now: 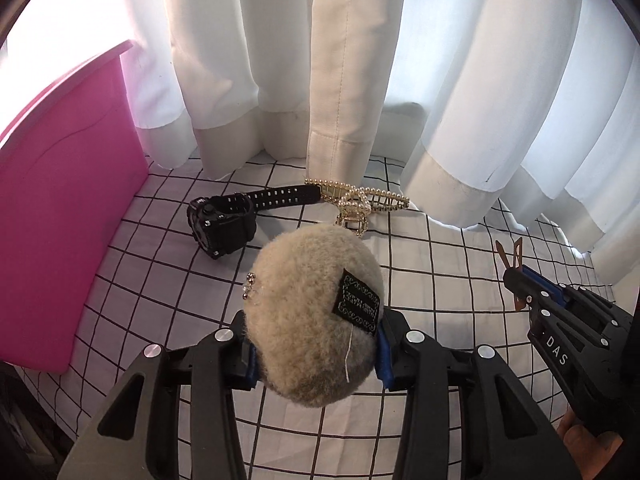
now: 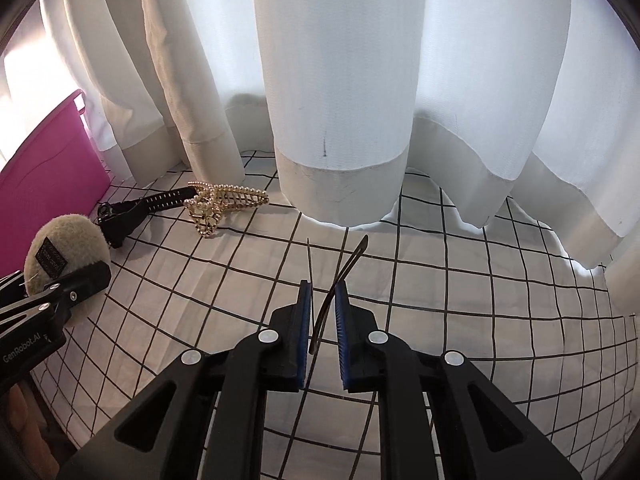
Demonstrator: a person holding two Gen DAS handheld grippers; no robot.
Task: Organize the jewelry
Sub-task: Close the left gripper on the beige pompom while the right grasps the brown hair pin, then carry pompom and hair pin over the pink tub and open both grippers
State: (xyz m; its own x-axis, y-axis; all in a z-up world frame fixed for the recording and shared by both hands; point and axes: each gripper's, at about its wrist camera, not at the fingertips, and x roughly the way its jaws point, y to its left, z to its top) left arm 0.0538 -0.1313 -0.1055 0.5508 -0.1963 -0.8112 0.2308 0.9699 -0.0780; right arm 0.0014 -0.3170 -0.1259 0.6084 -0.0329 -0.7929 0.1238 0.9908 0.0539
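My left gripper [image 1: 316, 356] is shut on a beige fuzzy pom-pom charm [image 1: 316, 312] with a black label and a small bead chain, held above the grid cloth. It also shows in the right wrist view [image 2: 66, 252]. My right gripper [image 2: 322, 292] is shut on a thin brown metal snap hair clip [image 2: 340, 276], whose prongs stick out past the fingertips; the clip also shows in the left wrist view [image 1: 510, 256]. A black digital watch [image 1: 228, 220] lies on the cloth beyond the pom-pom. A gold pearl claw hair clip [image 1: 356, 202] lies next to the watch strap.
A pink box [image 1: 60, 208] stands at the left on the white cloth with black grid lines [image 1: 440, 280]. White curtains [image 1: 340, 60] hang along the back and touch the cloth. The right gripper [image 1: 560, 320] sits to the right of the left one.
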